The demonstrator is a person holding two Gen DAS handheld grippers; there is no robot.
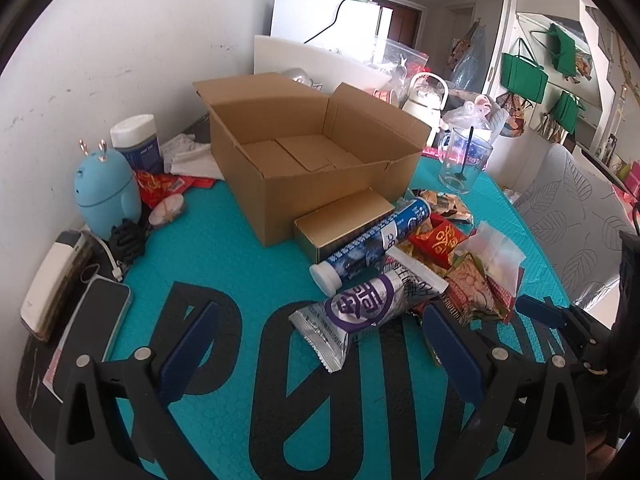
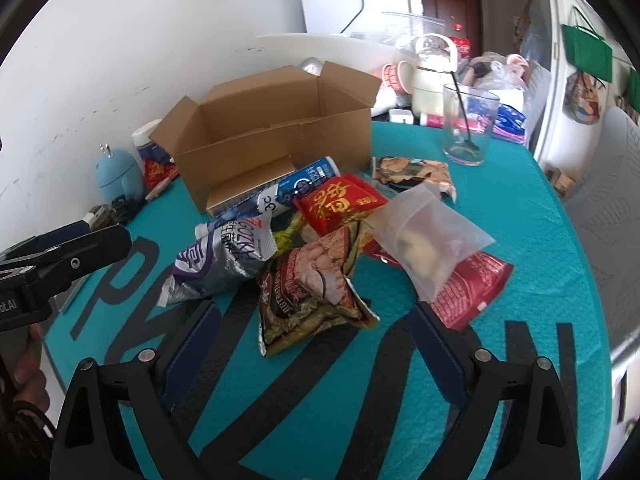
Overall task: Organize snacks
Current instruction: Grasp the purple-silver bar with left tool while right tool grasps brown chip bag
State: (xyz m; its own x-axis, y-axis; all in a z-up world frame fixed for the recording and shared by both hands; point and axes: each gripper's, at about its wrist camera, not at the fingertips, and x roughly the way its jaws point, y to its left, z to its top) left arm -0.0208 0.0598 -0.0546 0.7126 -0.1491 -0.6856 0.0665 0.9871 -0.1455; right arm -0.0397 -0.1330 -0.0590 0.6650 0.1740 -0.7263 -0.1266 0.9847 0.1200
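1. Both claws are spread and empty: left gripper [image 1: 316,344], right gripper [image 2: 316,334].
2. The snack pile [image 2: 320,240] sits mid-table before the open cardboard box [image 2: 272,136], which is empty.
3. Risk: overlapping packets could drag neighbours, or nudge the glass [image 2: 470,124].
4. Open mat [image 2: 540,240] lies toward the right edge.

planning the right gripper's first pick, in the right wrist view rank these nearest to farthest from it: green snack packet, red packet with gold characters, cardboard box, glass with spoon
1. Green snack packet, just ahead of the open right gripper.
2. Red packet with gold characters, mid-pile behind it.
3. Cardboard box, back left, and glass with spoon, back right: too close to call.
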